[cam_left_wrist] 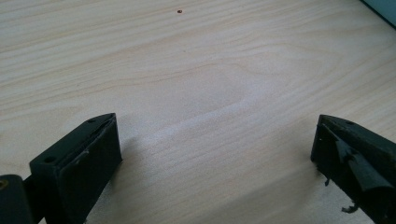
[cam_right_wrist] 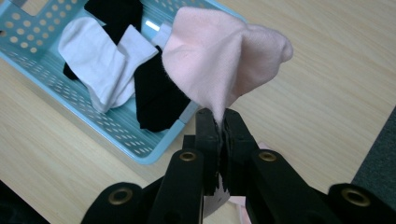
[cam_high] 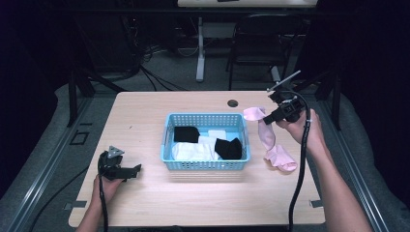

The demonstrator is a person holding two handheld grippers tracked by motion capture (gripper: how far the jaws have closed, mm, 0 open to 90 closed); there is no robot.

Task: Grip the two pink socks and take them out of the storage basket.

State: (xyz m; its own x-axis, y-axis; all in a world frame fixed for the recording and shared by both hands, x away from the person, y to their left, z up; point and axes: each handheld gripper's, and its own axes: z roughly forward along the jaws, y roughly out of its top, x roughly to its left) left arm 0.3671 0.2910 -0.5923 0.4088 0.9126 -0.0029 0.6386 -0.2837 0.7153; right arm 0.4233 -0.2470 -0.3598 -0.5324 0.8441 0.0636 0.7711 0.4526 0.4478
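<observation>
1. Pink and soft, a sock (cam_high: 267, 137) hangs from the right gripper (cam_high: 270, 117) just beside the right wall of the basket; its upper end is lifted off the bench (cam_high: 145, 116) while its lower end lies on the wood near the basket's front right corner.
2. In the right gripper view the jaws are pressed together on a pinch of the pink sock (cam_right_wrist: 224, 60) — the fabric fans out above them and hides part of the basket's contents behind it.
3. A light blue perforated basket (cam_high: 205, 165) sits mid-bench, holding black socks (cam_high: 228, 148) and white socks (cam_high: 192, 151); how many of each cannot be told, since they overlap.
4. The left gripper (cam_high: 134, 169) rests low on the bench near the front left, well apart from the basket, held by the left hand (cam_high: 107, 187).
5. Its jaws stand wide apart with bare wood between them in the left gripper view (cam_left_wrist: 215, 154) — both are cut off by the lower edge, and only a sliver of blue basket shows at the top right corner.
</observation>
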